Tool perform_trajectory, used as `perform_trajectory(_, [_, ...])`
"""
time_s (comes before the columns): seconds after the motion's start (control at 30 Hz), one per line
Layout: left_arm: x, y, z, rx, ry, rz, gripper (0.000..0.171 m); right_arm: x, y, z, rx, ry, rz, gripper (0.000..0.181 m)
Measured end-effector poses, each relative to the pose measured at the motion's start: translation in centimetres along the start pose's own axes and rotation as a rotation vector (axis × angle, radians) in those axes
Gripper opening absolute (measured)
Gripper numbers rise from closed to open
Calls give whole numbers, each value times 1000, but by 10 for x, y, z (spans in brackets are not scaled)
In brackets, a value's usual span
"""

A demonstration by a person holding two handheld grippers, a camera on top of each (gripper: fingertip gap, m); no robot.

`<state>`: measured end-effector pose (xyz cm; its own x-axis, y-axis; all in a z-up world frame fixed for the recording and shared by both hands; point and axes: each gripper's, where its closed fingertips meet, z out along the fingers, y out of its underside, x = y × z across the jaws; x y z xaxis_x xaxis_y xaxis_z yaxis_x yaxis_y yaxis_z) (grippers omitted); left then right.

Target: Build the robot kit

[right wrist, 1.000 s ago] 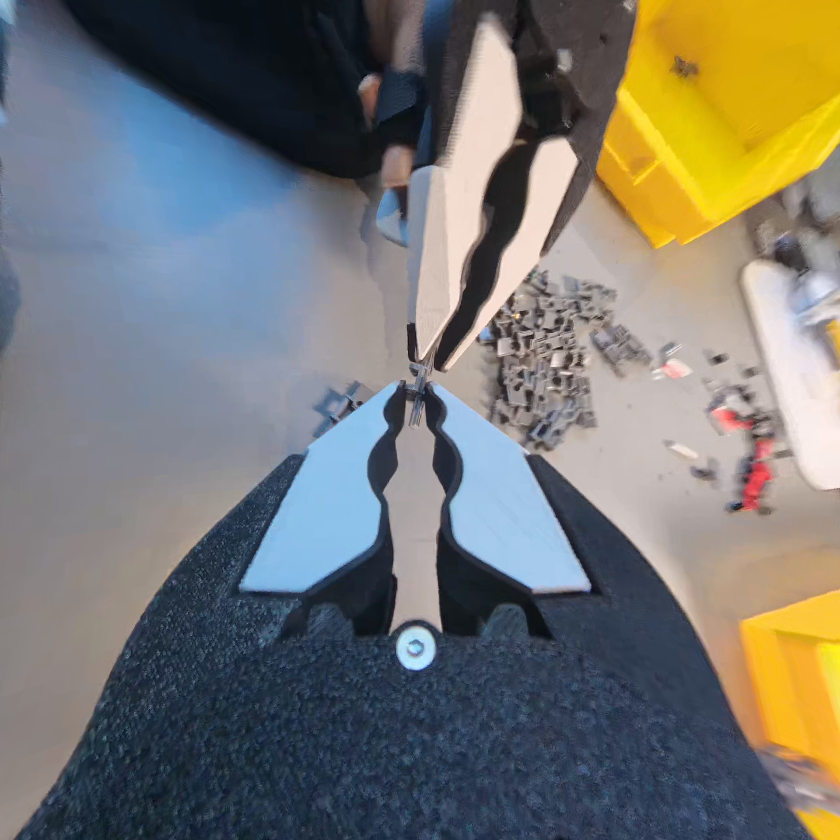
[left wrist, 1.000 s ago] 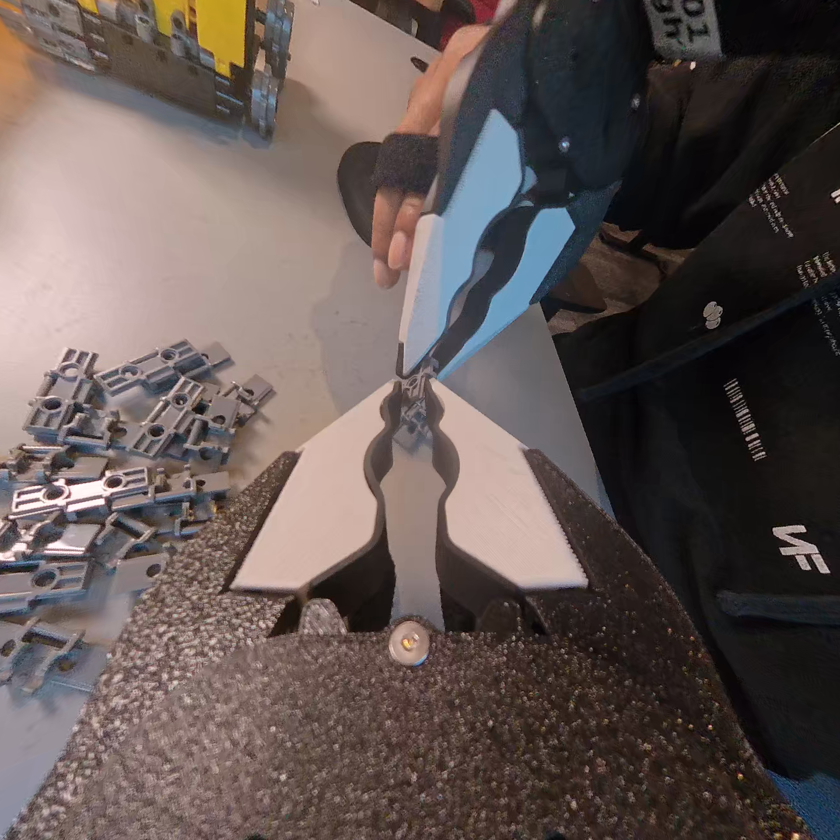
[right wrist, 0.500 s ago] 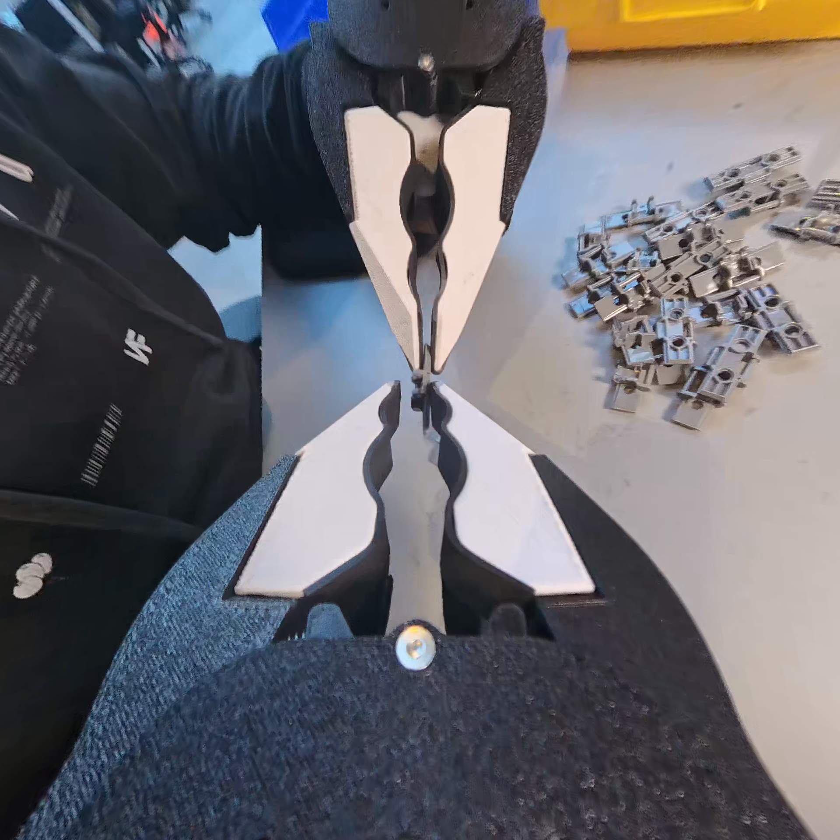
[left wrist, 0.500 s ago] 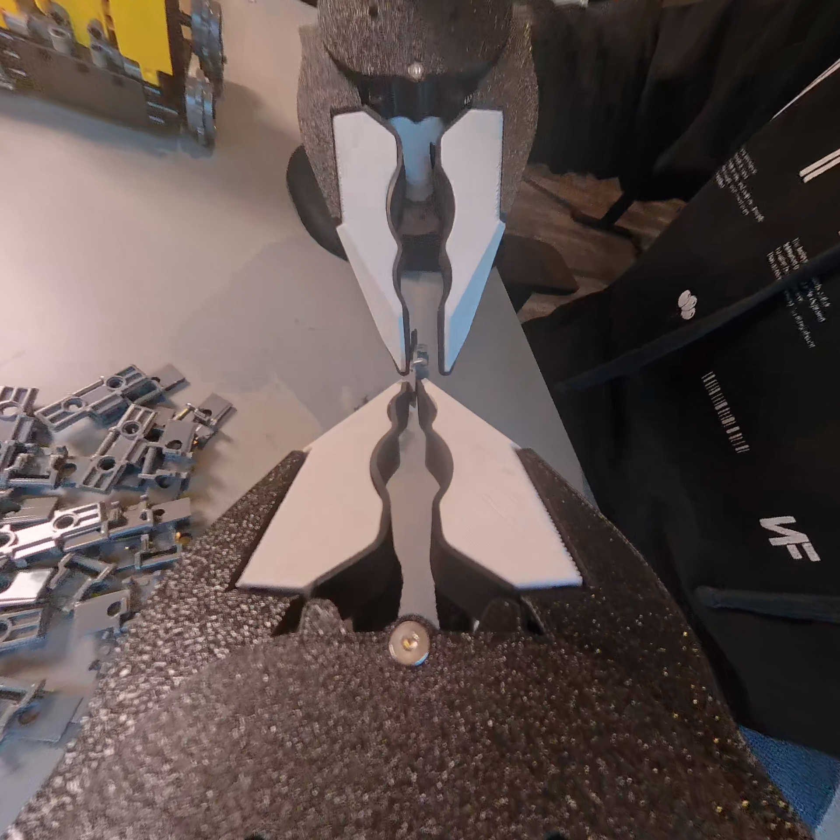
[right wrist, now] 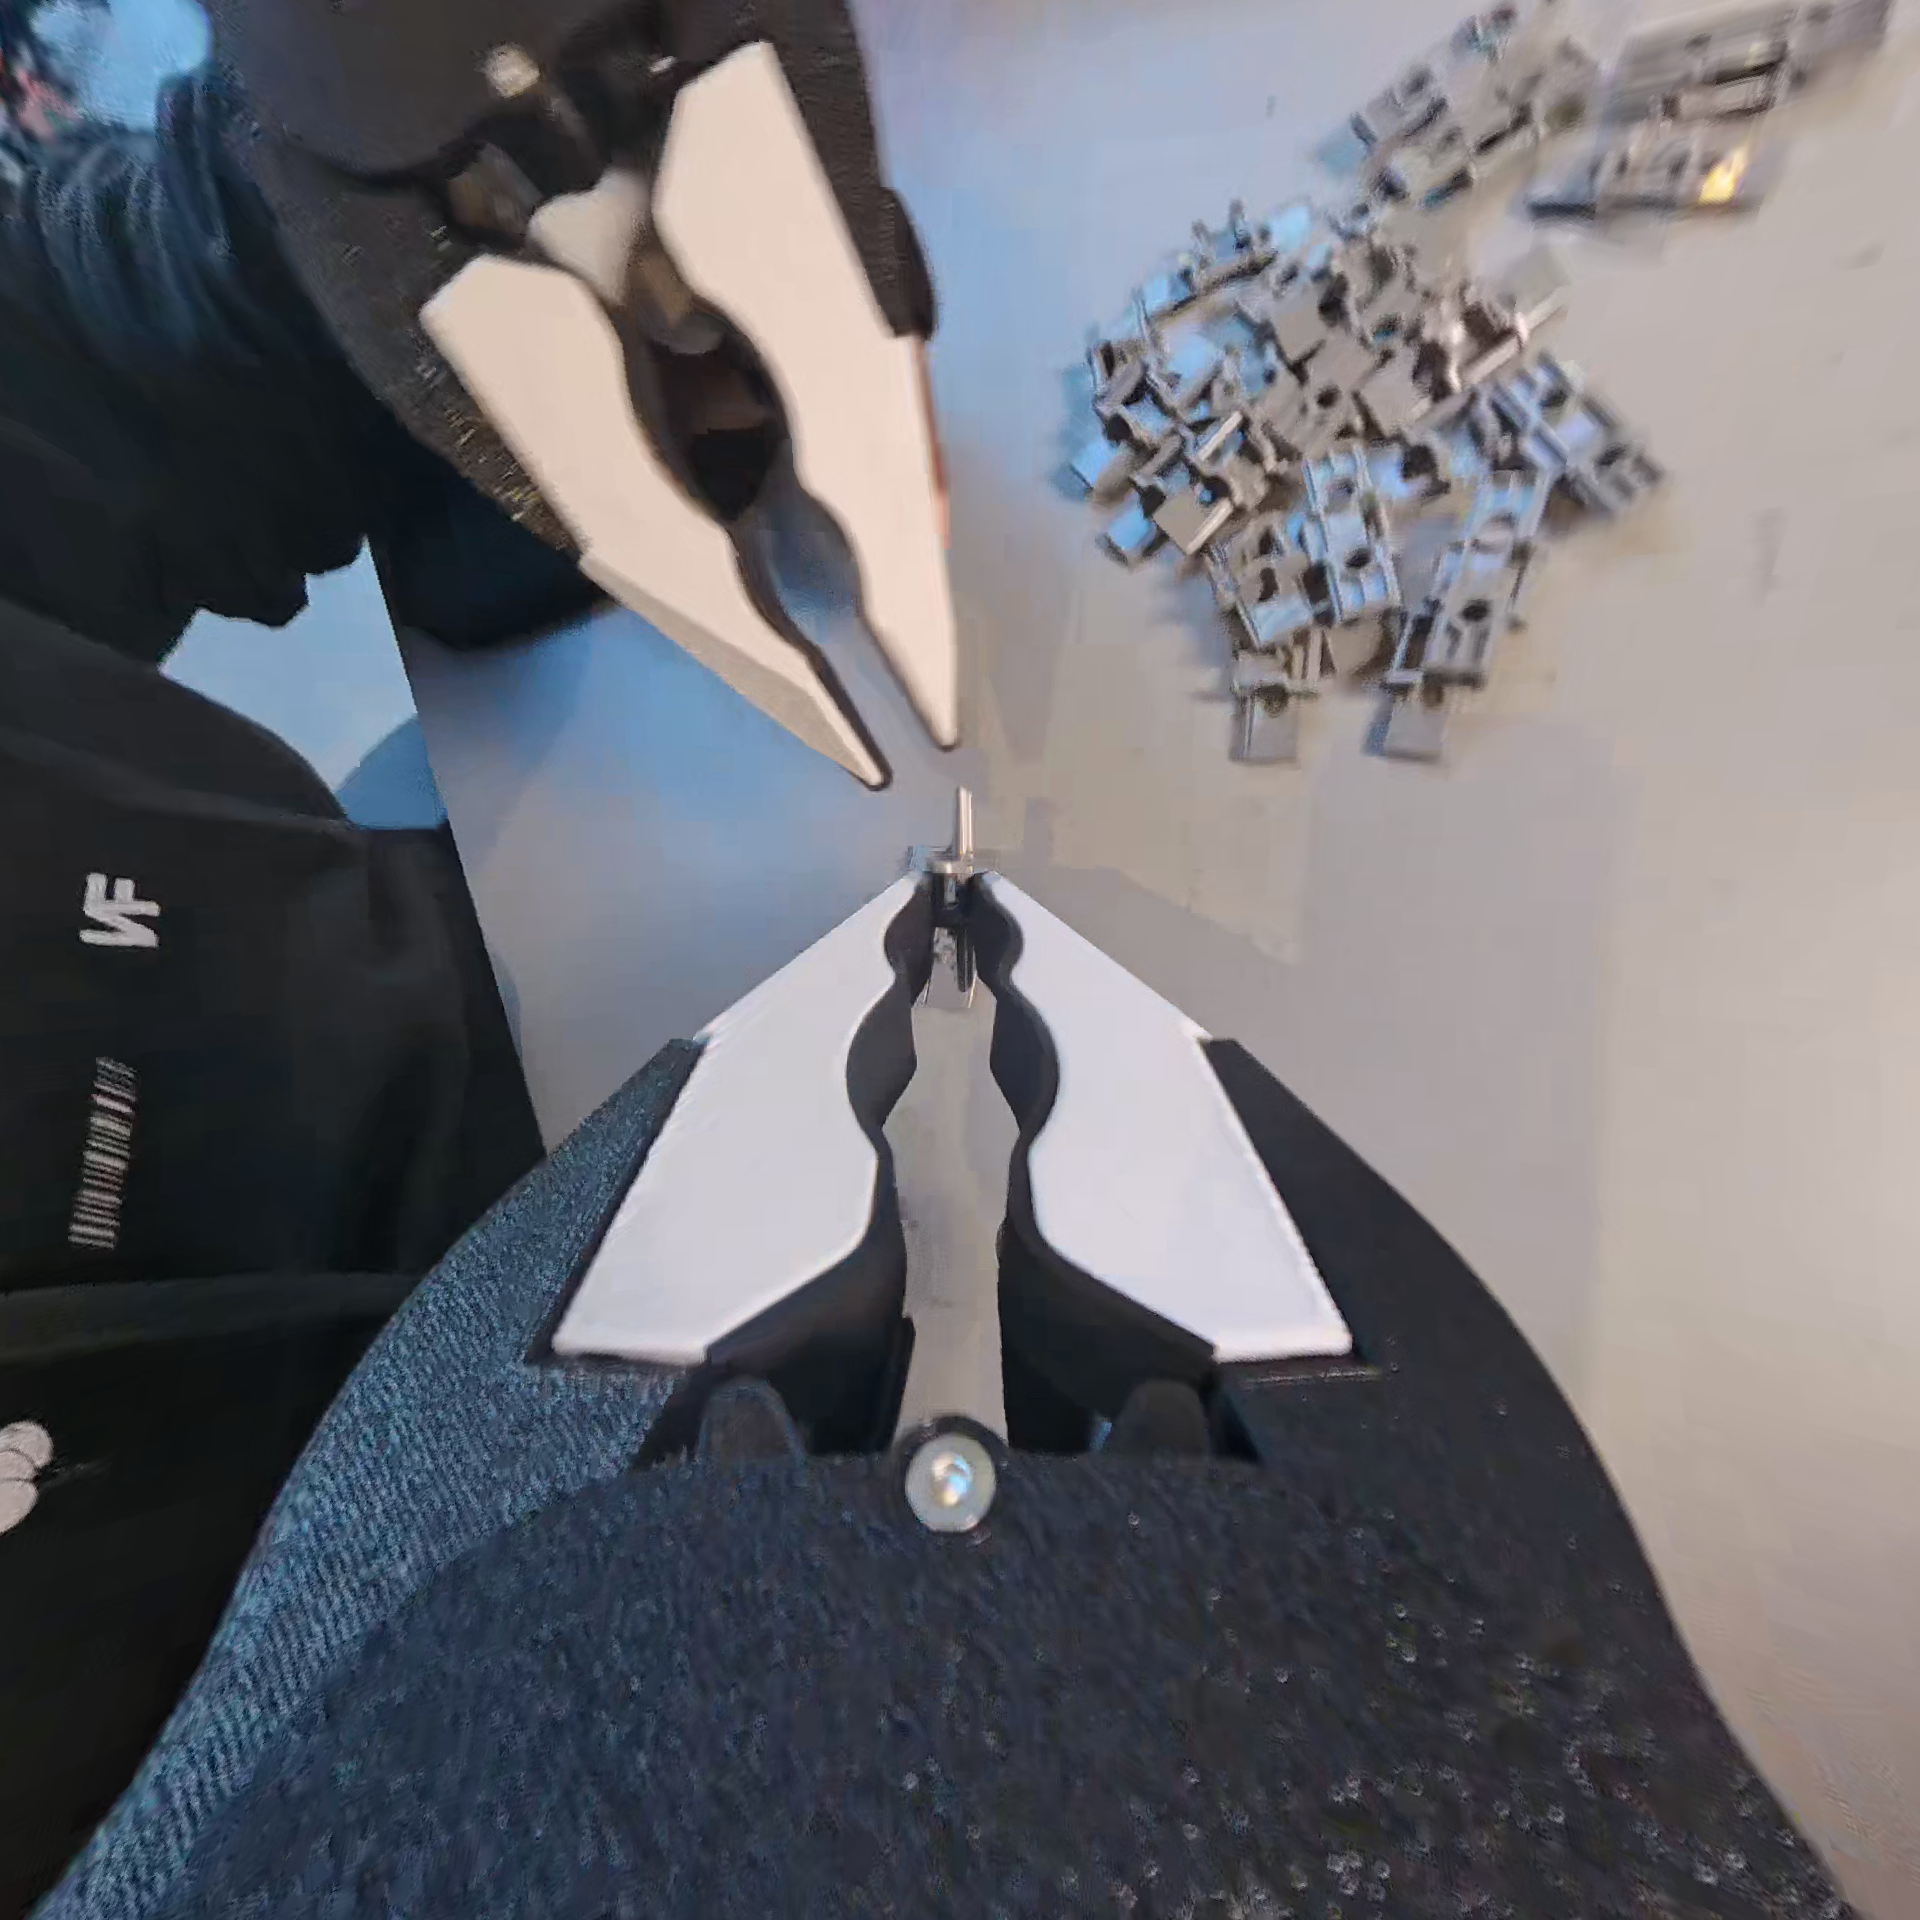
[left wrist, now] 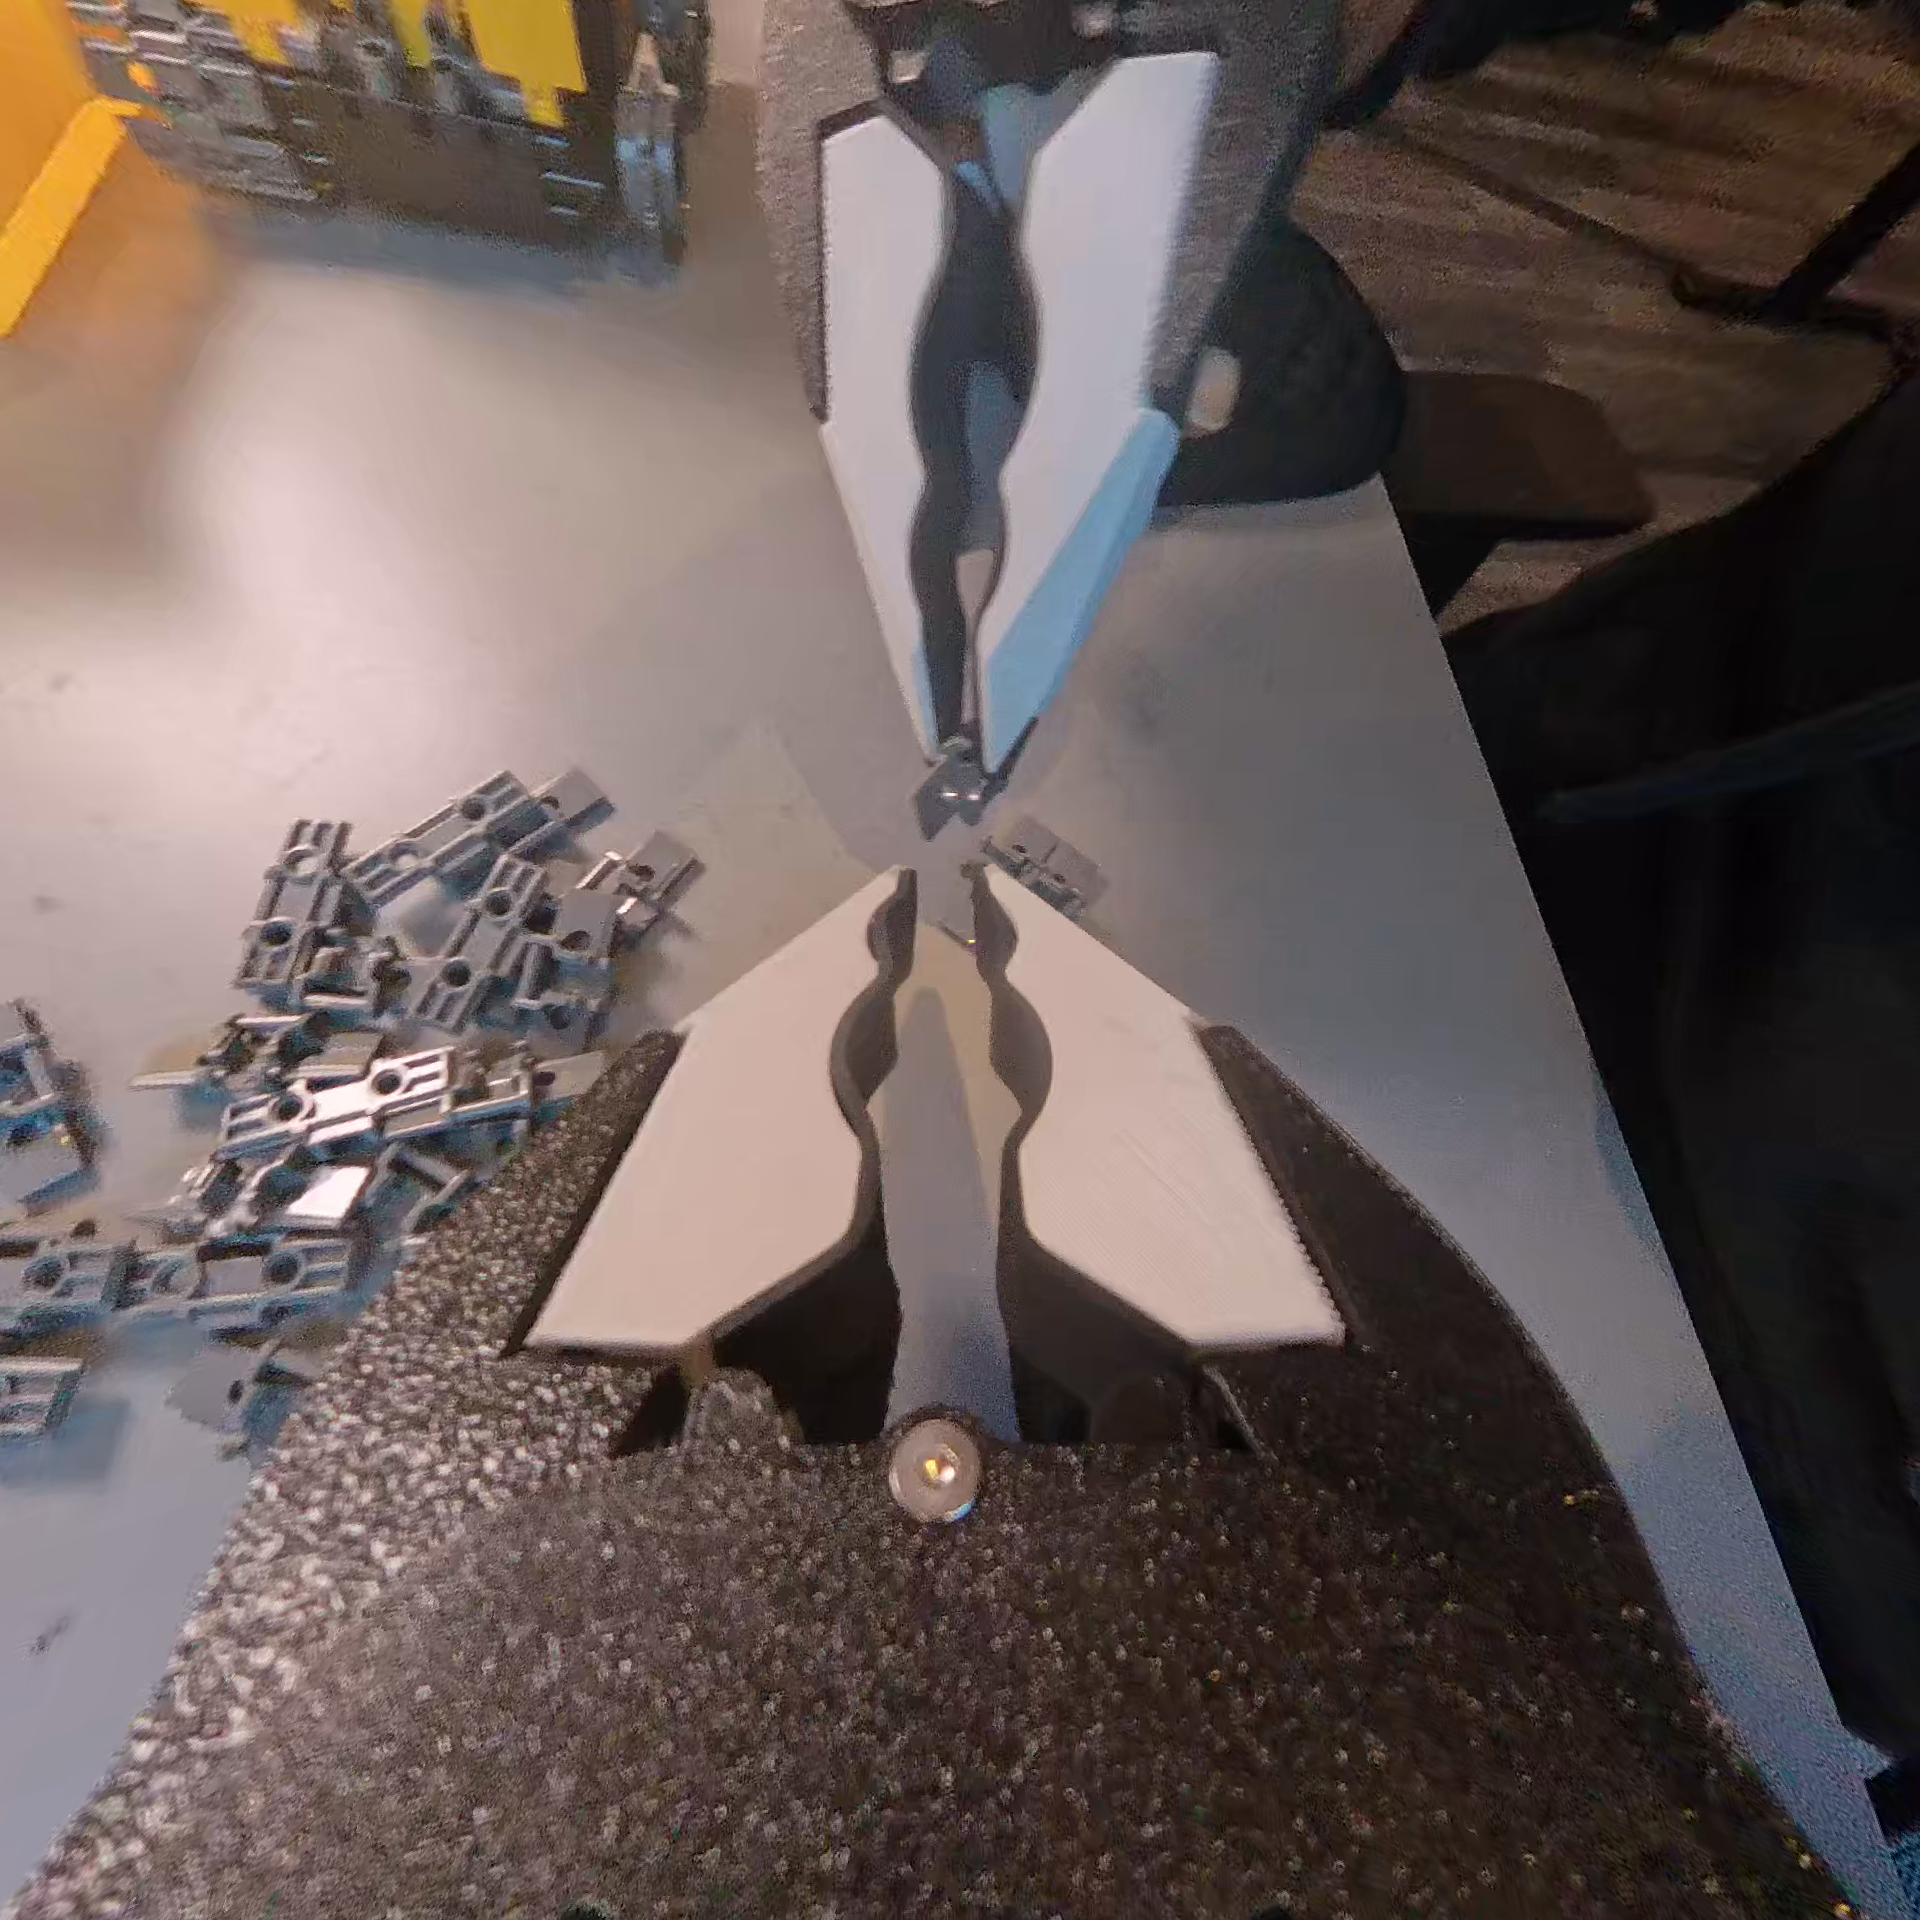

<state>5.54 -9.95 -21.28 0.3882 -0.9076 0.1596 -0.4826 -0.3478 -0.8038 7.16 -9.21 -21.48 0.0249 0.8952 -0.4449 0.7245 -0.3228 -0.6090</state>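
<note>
Right gripper (right wrist: 943, 883) jaws clenched on small grey link piece (right wrist: 948, 902), thin pin sticking out past tips. Left gripper (left wrist: 938, 883) jaws slightly parted, gripping nothing, tips just short of right gripper's piece. Another grey link (left wrist: 1042, 860) lies on grey worktop (left wrist: 436, 582) beside left tips. Heap of grey links (left wrist: 343, 1049) further left. Yellow-and-grey brick model (left wrist: 395, 104) at far edge.
</note>
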Motion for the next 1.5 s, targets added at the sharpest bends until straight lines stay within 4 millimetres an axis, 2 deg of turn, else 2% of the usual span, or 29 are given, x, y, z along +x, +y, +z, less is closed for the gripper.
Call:
perform_trajectory(0.17, [16,16,12,-100,7,119,8,2,10,10,-29,35,88,6])
perform_trajectory(0.43, [16,27,24,-186,-47,179,15,7,17,16,-116,117,25,6])
perform_trajectory(0.7, [18,29,26,-196,-51,193,11,8,16,17,-186,213,-97,6])
perform_trajectory(1.5, [19,29,27,-191,-60,199,10,14,20,22,-396,396,-299,6])
